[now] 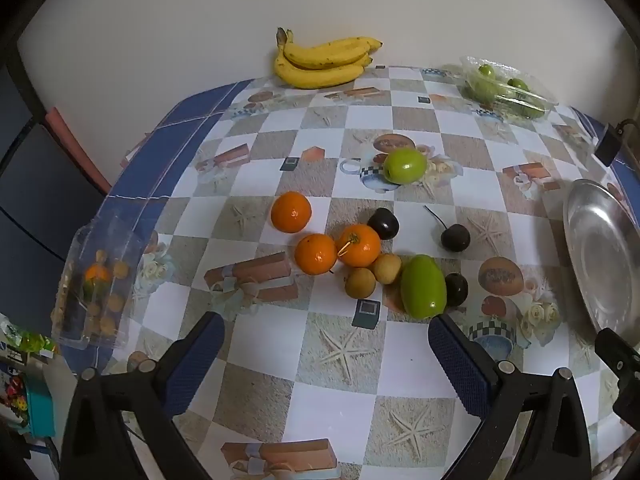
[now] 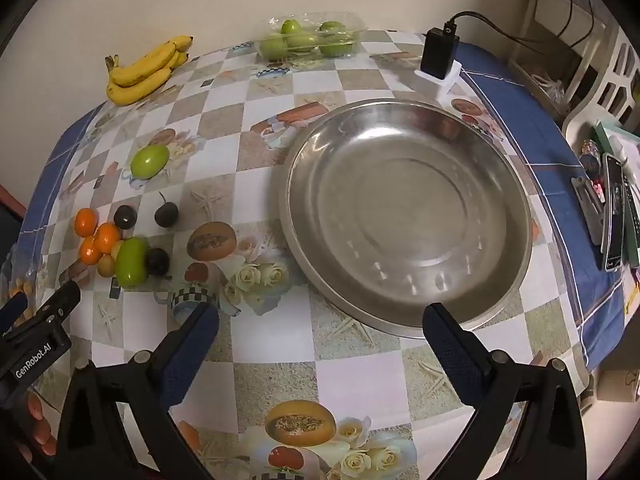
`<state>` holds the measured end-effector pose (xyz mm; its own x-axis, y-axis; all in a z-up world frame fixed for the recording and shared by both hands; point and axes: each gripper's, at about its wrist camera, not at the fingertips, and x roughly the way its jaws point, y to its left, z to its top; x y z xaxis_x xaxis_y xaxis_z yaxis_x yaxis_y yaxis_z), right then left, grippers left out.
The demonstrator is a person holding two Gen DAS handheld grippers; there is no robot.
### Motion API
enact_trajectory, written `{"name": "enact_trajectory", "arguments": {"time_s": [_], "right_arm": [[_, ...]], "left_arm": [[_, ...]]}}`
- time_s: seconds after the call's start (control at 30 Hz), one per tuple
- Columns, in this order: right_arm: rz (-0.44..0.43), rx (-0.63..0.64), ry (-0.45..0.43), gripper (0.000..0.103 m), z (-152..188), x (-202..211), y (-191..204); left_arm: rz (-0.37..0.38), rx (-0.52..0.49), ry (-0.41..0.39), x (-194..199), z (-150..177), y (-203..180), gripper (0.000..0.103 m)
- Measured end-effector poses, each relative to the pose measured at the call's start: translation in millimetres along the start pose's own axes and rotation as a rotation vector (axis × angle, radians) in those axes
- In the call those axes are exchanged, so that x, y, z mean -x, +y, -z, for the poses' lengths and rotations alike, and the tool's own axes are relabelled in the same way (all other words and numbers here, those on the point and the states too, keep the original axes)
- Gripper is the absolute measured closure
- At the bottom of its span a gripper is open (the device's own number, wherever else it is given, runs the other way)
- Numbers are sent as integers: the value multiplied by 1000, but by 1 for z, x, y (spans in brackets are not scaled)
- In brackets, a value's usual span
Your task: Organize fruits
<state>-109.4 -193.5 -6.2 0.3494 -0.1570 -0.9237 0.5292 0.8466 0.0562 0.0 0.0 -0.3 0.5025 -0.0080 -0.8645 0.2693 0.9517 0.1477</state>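
Observation:
Loose fruit lies mid-table in the left wrist view: three oranges (image 1: 359,245), two small tan fruits (image 1: 360,283), three dark plums (image 1: 455,237) and two green fruits, one near (image 1: 423,286) and one farther back (image 1: 405,166). My left gripper (image 1: 326,330) is open and empty just in front of this cluster. My right gripper (image 2: 320,322) is open and empty at the near rim of an empty steel bowl (image 2: 408,216). The same cluster (image 2: 120,248) shows to the left in the right wrist view.
A banana bunch (image 1: 324,62) and a clear tray of green fruit (image 1: 506,88) sit at the far edge by the wall. A clear box of small fruit (image 1: 96,284) lies at the left edge. A black charger (image 2: 440,54) stands behind the bowl. Phones and clutter (image 2: 612,208) lie at right.

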Motion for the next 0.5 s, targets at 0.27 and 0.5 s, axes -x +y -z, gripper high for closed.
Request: {"name": "enact_trajectory", "arguments": {"time_s": [0.27, 0.5], "right_arm": [[44, 39, 5, 1, 0, 1, 5], [37, 57, -9, 1, 0, 1, 8]], "left_arm": [[-4, -8, -4, -4, 10, 1, 0], [-15, -40, 8, -2, 2, -3, 0]]}}
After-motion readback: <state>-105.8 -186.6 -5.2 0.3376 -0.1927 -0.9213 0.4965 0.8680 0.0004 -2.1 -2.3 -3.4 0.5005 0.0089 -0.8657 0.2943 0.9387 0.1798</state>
